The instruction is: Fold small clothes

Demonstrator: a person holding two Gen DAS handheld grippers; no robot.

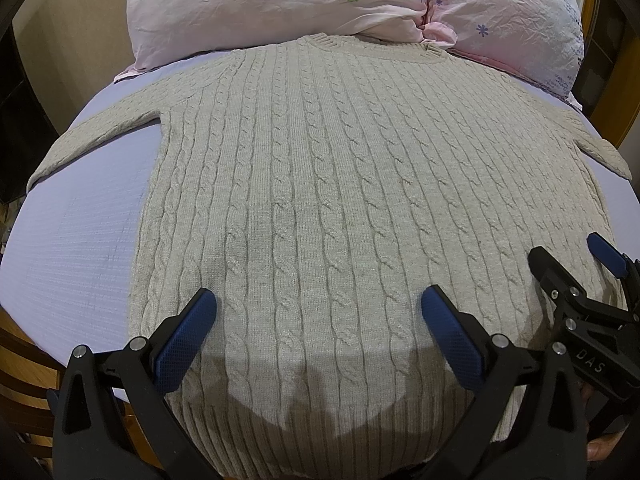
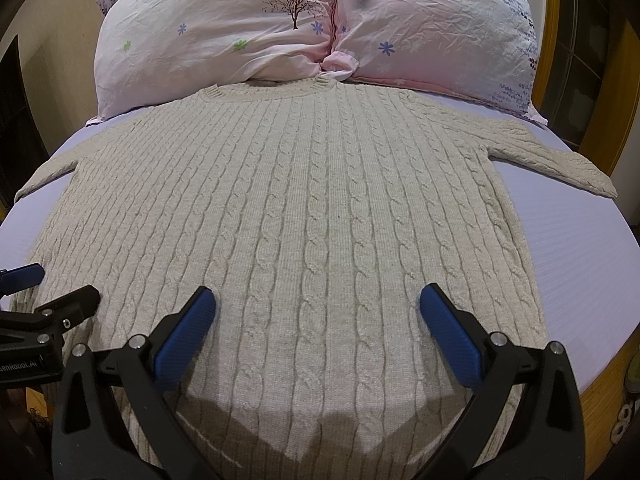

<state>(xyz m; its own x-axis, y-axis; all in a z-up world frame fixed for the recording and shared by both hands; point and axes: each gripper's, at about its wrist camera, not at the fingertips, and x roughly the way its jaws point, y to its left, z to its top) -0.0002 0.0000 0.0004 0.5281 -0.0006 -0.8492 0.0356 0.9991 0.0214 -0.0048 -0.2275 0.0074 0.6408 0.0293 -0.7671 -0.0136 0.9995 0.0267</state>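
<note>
A beige cable-knit sweater (image 1: 340, 184) lies flat on the lavender bed sheet (image 1: 80, 220), collar toward the pillows, both sleeves spread out to the sides. It also shows in the right wrist view (image 2: 320, 200). My left gripper (image 1: 318, 308) is open and empty, just above the hem on the sweater's left half. My right gripper (image 2: 318, 308) is open and empty above the hem on the right half. The right gripper also shows at the right edge of the left wrist view (image 1: 576, 264), and the left gripper at the left edge of the right wrist view (image 2: 48, 288).
Two pink floral pillows (image 2: 224, 36) (image 2: 436, 32) lie at the head of the bed, touching the sweater's collar. A wooden bed frame (image 2: 600, 392) edges the mattress. Bare sheet (image 2: 592, 248) shows on both sides of the sweater.
</note>
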